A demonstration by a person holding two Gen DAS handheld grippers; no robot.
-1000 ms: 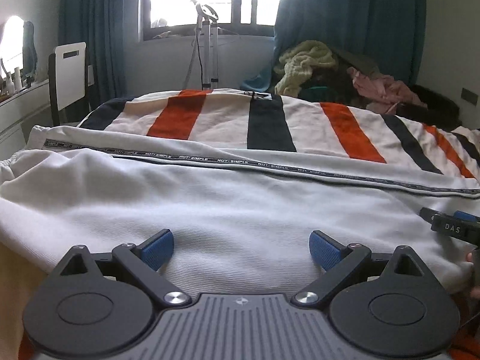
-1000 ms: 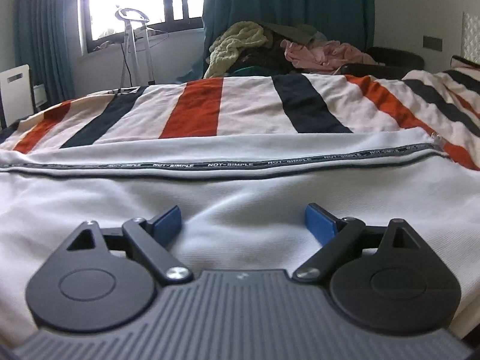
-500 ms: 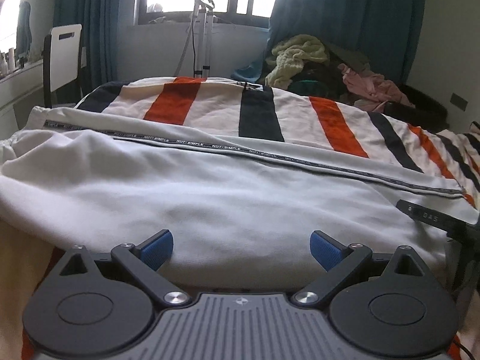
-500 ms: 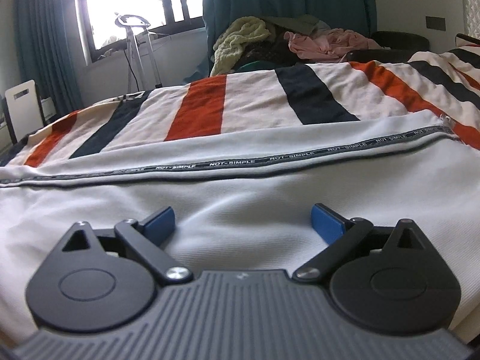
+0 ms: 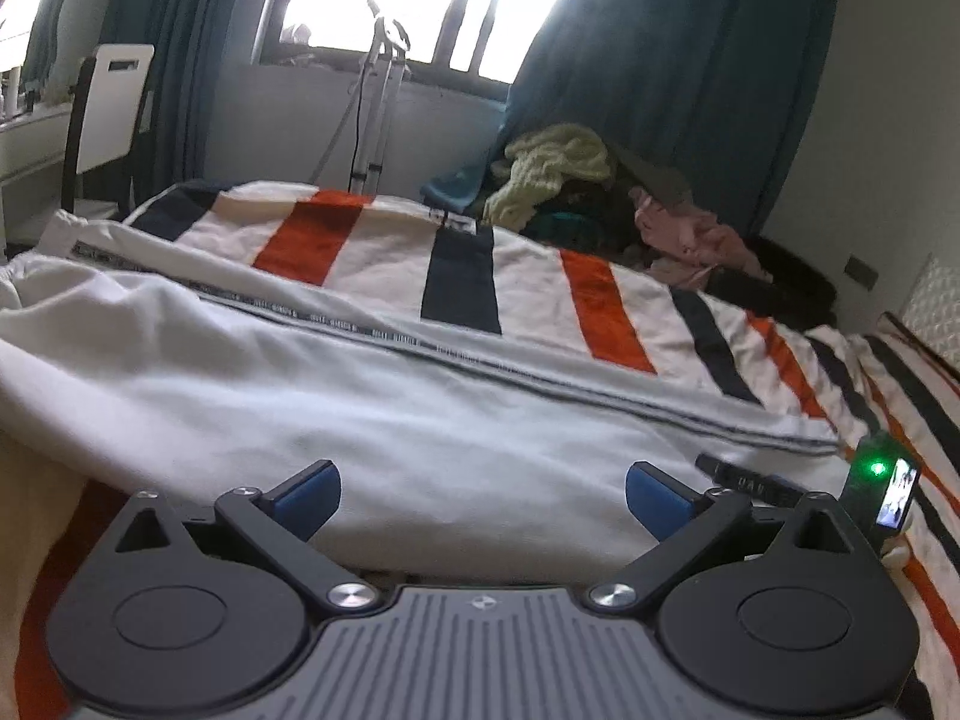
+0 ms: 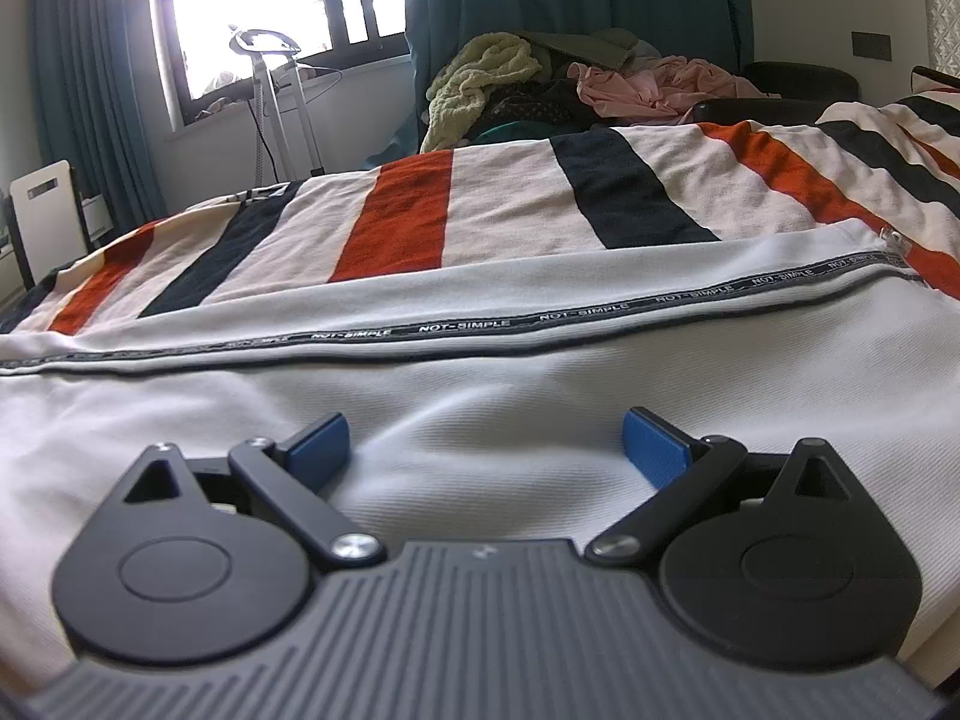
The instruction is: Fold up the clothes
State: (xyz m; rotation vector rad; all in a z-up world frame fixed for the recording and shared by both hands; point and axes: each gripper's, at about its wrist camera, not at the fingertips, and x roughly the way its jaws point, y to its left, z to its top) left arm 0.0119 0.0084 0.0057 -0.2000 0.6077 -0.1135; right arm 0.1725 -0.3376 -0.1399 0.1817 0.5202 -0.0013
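We are holding the left gripper (image 5: 483, 492) and right gripper (image 6: 486, 441) with fingers spread wide, gripping nothing, at the near hem of the white garment (image 5: 372, 396), which is lying flat across the striped bedspread (image 6: 414, 210). We are judging that both should pinch the hem evenly and level. Beyond the lettered tape (image 6: 456, 327), open bedspread is offering room; the clothes pile (image 6: 540, 78) is sitting well apart.

White garment (image 6: 540, 408) across mid-frame, with a black tape (image 6: 456, 327) lettered in white. Blanket (image 6: 510, 204) above it: cream with orange and navy stripes. Teal curtains (image 6: 570, 18) at top. Upper-centre pile (image 6: 576, 90): pale yellow, pink, dark. Gripper pads (image 6: 318, 441) blue.
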